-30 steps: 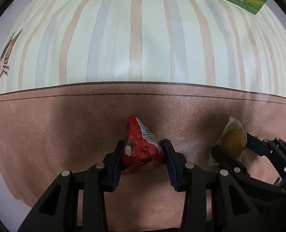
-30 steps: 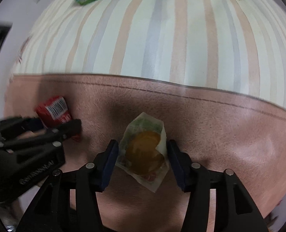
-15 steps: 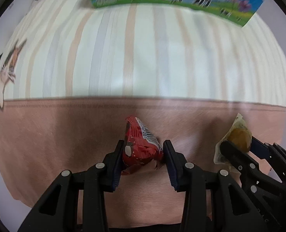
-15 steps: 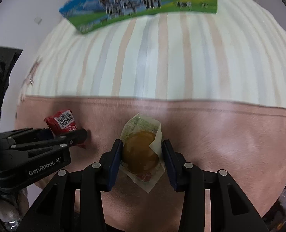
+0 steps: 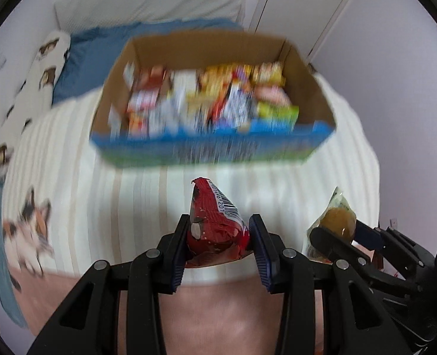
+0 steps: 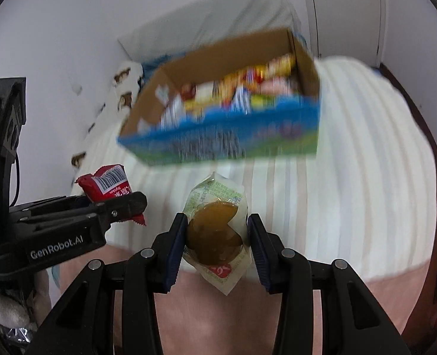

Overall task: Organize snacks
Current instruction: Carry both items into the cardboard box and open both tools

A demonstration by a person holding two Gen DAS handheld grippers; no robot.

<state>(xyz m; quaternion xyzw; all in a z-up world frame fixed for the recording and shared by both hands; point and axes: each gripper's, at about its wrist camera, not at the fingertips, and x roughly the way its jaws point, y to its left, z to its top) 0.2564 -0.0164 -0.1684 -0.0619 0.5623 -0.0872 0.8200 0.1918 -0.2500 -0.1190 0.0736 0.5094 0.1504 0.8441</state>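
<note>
we see the left gripper (image 5: 218, 233) clamped on a red packet (image 5: 215, 227), the right gripper (image 6: 217, 233) pinching a clear-wrapped brown snack (image 6: 215, 233), and a blurred, seemingly full box (image 5: 206, 148) ahead.

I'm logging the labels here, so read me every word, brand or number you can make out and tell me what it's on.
"GenRobot.AI": side of the left gripper.
"201": by the barcode on the red snack packet, partly cut off.
Small red characters under its barcode: unreadable.
Print on the clear pastry wrapper: too small.
Print on the snack box: blurred.
</note>
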